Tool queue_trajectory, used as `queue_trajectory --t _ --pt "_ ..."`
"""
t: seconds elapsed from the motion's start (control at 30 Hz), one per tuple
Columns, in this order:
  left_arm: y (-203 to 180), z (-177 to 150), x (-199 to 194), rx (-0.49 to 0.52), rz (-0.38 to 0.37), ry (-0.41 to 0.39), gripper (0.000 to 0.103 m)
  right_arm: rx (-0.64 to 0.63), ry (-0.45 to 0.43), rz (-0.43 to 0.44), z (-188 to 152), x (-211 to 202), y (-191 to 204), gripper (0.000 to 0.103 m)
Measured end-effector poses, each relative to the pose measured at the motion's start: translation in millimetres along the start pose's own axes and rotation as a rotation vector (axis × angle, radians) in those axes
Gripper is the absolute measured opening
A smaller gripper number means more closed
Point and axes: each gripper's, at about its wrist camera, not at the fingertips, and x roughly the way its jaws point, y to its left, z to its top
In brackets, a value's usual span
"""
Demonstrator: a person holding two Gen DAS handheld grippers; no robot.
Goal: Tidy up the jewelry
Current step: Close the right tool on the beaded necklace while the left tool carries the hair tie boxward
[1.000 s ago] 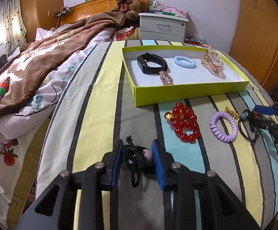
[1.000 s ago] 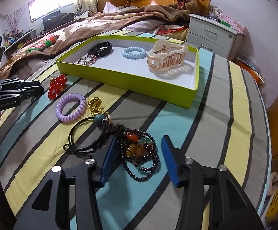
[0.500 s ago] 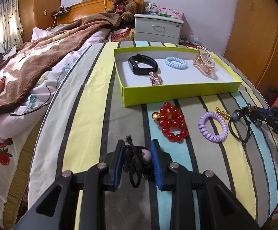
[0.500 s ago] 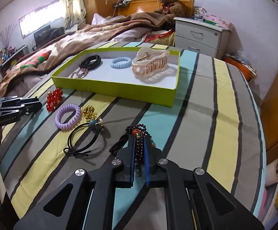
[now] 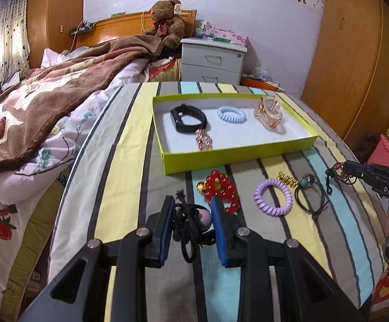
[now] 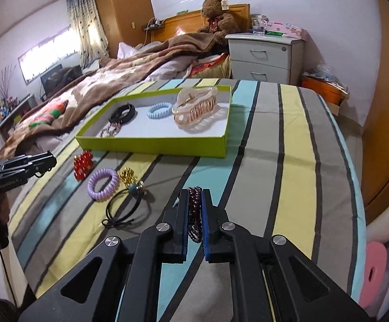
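My left gripper [image 5: 192,206] is shut on a black hair tie with a pink bead [image 5: 194,221], held above the striped cloth. My right gripper [image 6: 195,197] is shut on a dark beaded bracelet [image 6: 195,214], lifted above the cloth; it shows at the right of the left wrist view [image 5: 340,173]. The green tray [image 5: 237,155] holds a black band [image 5: 187,118], a blue coil tie [image 5: 231,114], a pink crystal piece [image 5: 204,139] and a peach claw clip [image 6: 195,107]. On the cloth lie a red bead bracelet [image 5: 220,187], a purple coil tie [image 5: 272,197], gold beads [image 5: 287,179] and a black cord tie [image 6: 128,206].
The striped table [image 6: 288,147] curves off at the right and near edges. A bed with a brown blanket [image 5: 47,107] lies at the left. A grey nightstand [image 5: 212,63] and a teddy bear [image 5: 165,21] stand behind the tray. Wooden wardrobes [image 5: 355,53] are at the right.
My right gripper closed on the dark beaded bracelet and lifted it off the cloth. My left gripper rose and drew back a little with the black hair tie.
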Motion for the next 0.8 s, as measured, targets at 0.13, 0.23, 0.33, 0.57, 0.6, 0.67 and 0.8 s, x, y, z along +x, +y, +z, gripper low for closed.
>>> queue_trajectory --t 0.13,0.23,0.33,0.57,0.6,0.67,0.8 --pt "-0.5 10.0 -4.2 -0.002 -0.009 -0.013 0.029 0.023 -0.033 0.002 8.5 -10.1 -1.9 0.008" --pt "-3.1 21.6 -7.0 0.002 -0.021 -0.028 0.029 0.018 -0.061 -0.007 19.8 -18.4 -0.9 0.008" --pt "-5.9 34.2 -6.5 0.008 -0.036 -0.041 0.029 0.015 -0.082 -0.011 32.3 -23.3 0.0 0.008" --pt "-6.1 59.8 6.5 0.002 -0.058 -0.045 0.029 0.024 -0.114 -0.009 63.4 -20.7 -0.6 0.008" --pt "-5.8 62.7 9.1 0.002 -0.056 -0.044 0.029 0.026 -0.115 -0.016 68.4 -17.5 -0.9 0.008" --pt "-3.1 69.2 15.4 -0.008 -0.058 -0.044 0.029 0.036 -0.111 -0.013 77.0 -9.8 -2.3 0.008" --pt "2.5 80.1 30.8 -0.03 -0.06 -0.032 0.029 0.037 -0.093 -0.027 89.5 8.3 -3.1 0.008"
